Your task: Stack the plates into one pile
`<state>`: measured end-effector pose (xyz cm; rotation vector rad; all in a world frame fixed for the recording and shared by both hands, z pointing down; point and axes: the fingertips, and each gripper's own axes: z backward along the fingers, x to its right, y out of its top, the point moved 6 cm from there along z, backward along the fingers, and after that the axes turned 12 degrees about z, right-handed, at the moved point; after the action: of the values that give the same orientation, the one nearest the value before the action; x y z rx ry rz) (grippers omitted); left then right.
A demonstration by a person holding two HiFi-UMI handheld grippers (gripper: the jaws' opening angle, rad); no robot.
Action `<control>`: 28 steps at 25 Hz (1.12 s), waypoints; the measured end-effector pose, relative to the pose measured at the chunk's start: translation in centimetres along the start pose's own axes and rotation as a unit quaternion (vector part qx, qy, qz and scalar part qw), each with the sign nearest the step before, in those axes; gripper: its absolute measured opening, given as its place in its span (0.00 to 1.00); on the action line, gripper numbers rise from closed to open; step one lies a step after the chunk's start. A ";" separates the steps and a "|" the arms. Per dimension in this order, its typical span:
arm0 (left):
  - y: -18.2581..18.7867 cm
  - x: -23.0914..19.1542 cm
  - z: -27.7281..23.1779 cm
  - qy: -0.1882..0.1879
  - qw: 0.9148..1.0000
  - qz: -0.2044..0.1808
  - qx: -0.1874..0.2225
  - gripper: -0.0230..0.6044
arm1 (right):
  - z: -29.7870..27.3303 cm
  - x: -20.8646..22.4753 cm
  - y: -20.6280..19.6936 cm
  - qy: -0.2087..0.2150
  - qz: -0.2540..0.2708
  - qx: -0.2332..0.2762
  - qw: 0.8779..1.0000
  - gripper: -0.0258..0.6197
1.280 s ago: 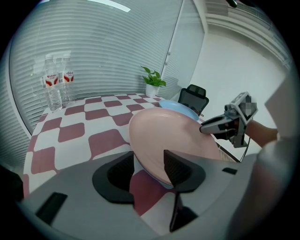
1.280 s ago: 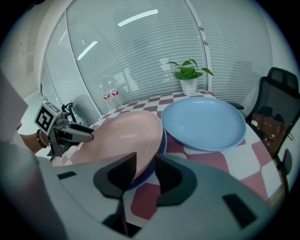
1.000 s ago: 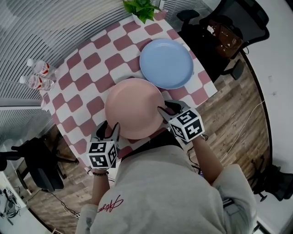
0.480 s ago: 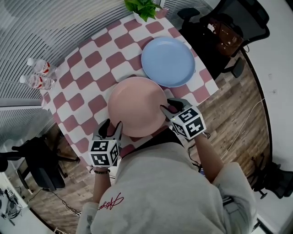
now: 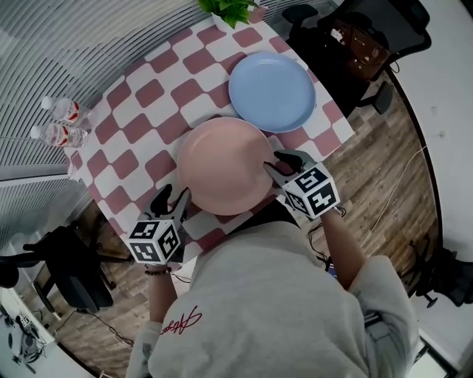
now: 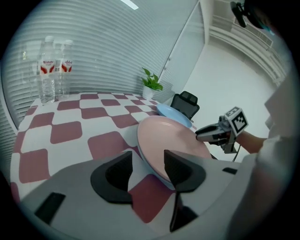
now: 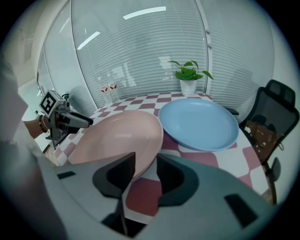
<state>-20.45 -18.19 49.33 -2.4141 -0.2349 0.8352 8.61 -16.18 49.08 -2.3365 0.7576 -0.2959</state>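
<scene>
The right gripper [image 5: 275, 161] stands with its jaws apart. They have just been opening, and in the right gripper view [image 7: 146, 157] the near rim of the pink plate [image 7: 119, 136] reaches into the gap. It sits close against the left-hand jaw, and a strip of checked cloth shows between the rim and the other jaw, so the pads do not clamp it.

The left gripper [image 5: 174, 193] is also wide. Its own view [image 6: 147, 157] shows the opposite rim of the same plate [image 6: 173, 136] running between the jaws, nearer the right-hand one, with clear space on the other side. From above, its tips sit just at the plate's lower-left edge.

The pink plate [image 5: 222, 164] lies between the two grippers on the table [image 5: 140, 103], close to the edge nearest the person. The right gripper is at its right side and the left gripper at its near-left side.

The blue plate [image 5: 272, 91] lies flat on the cloth just beyond the pink one, up and to the right. Their rims are very close, and whether they touch cannot be told. The plates are not yet stacked.

Farther out, a potted plant [image 5: 230, 9] stands at the table's far end. Two water bottles [image 5: 59, 122] stand at the left corner. A black chair [image 5: 377, 44] is beside the table on the right.
</scene>
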 end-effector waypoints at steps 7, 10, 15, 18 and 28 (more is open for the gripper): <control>3.5 0.4 0.7 -0.016 0.998 -0.016 0.053 0.37 | 2.3 1.4 2.0 -0.066 -0.005 0.057 0.996 0.25; 5.1 1.3 0.8 -0.010 0.997 -0.040 0.067 0.37 | 3.3 2.9 2.8 -0.090 -0.011 0.080 0.993 0.25; 7.8 4.1 -0.5 -0.012 0.994 -0.061 0.086 0.37 | 4.5 7.0 3.4 -0.125 -0.021 0.107 0.986 0.25; 9.2 5.9 -1.7 -0.010 0.993 -0.068 0.099 0.37 | 5.0 9.5 3.4 -0.130 -0.021 0.114 0.985 0.25; 13.7 10.4 -8.5 0.009 0.991 -0.078 0.104 0.37 | 5.4 17.2 2.3 -0.136 -0.018 0.123 0.983 0.25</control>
<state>-7.24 -29.85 41.66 -2.1782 -0.3106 0.7279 23.59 -24.95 43.71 -2.1006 0.5143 -0.0763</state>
